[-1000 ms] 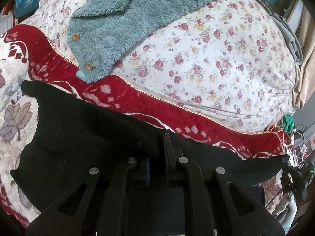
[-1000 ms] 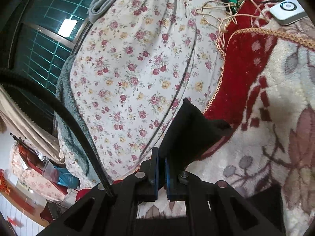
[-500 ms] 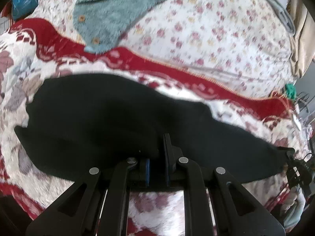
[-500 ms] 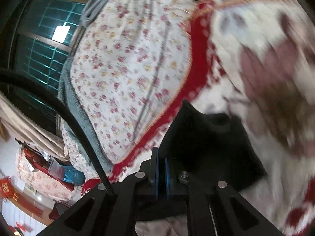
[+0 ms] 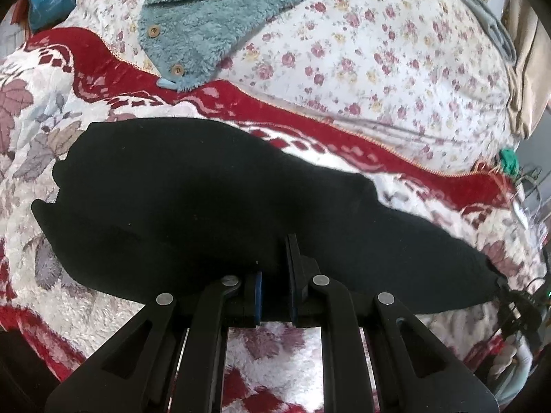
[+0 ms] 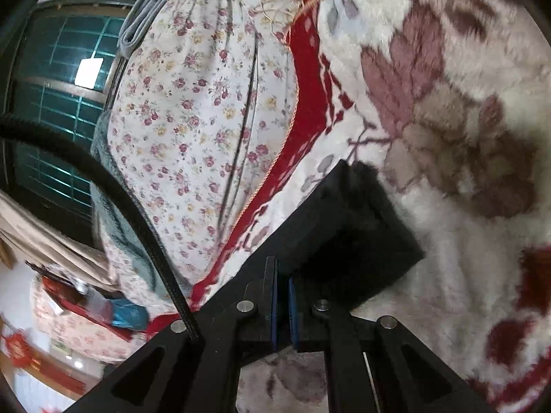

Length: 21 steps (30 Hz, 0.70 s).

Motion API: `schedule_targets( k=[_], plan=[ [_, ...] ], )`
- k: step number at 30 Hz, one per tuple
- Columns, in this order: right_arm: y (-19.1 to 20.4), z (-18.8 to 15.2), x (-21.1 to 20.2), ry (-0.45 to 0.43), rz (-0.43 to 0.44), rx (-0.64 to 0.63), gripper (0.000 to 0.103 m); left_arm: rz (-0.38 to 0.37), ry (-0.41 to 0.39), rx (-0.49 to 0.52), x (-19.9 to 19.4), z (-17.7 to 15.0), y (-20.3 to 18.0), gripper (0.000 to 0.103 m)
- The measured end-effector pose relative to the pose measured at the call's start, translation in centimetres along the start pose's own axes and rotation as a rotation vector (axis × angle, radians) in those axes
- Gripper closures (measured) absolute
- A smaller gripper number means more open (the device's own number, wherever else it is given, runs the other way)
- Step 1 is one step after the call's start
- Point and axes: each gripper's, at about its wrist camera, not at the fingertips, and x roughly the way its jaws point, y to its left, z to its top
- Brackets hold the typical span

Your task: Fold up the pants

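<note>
1. my left gripper [image 5: 275,275] is clamped on the near edge of the black pants [image 5: 206,206].
2. my right gripper [image 6: 282,296] is clamped on another black edge of them.
3. the pants lie spread across the red and white floral blanket [image 5: 51,110].
4. a teal fleece garment [image 5: 213,13] rests beyond on the flowered quilt [image 5: 378,51], apart from the pants.

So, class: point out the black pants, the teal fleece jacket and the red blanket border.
black pants [image 5: 206,206], left wrist view, middle of the spread cloth.
teal fleece jacket [image 5: 213,17], left wrist view, fluffy front panel.
red blanket border [image 5: 113,72], left wrist view, plain red band.
</note>
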Motion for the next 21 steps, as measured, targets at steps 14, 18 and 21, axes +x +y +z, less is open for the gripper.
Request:
schedule_targets(
  k=[14,18,21],
  plan=[
    [4.7,-0.6,-2.3,-0.059,-0.265,-0.134,0.089,0.036,0.013,-0.103,-2.6,-0.5,4.6,0.087],
    [9.9,-3.0,0.5,0.046,-0.059,-0.327,0.061,0.088,-0.029,-0.18,-5.0,-0.5,8.4,0.087],
    [14.2,-6.5,4.7,0.162,0.07,-0.446,0.058,0.091,-0.025,-0.228,-6.0,-0.4,11.0,0.075]
  ],
)
